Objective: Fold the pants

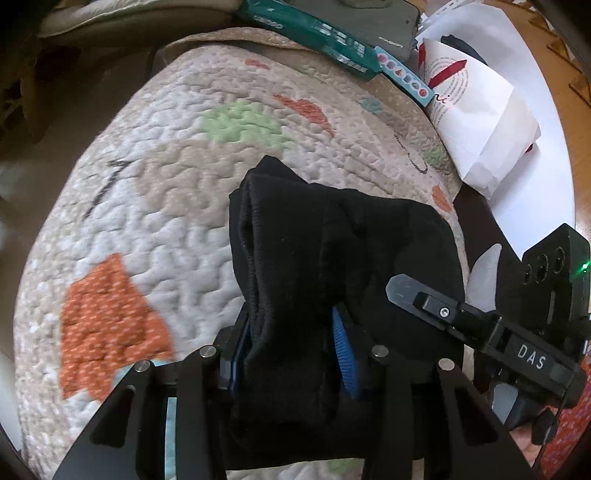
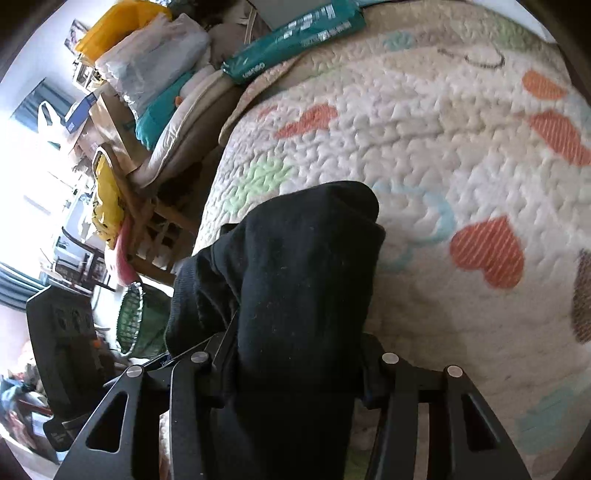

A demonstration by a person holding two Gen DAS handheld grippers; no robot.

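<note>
The black pants (image 1: 332,251) are bunched and held up over a quilted blanket (image 1: 166,177) with coloured shapes. My left gripper (image 1: 291,350) is shut on a thick fold of the black pants; its blue pads (image 1: 341,343) show on either side of the cloth. My right gripper (image 2: 295,354) is shut on another bunch of the same pants (image 2: 303,266), which drapes over and hides its fingertips. The right gripper's body also shows at the right edge of the left wrist view (image 1: 517,332), close beside the left gripper.
A green package (image 1: 314,33) and a small box (image 1: 404,75) lie at the blanket's far edge, with white paper (image 1: 480,122) on a white table to the right. In the right wrist view, stacked bags and linens (image 2: 147,74) and a green basket (image 2: 136,317) stand left of the blanket.
</note>
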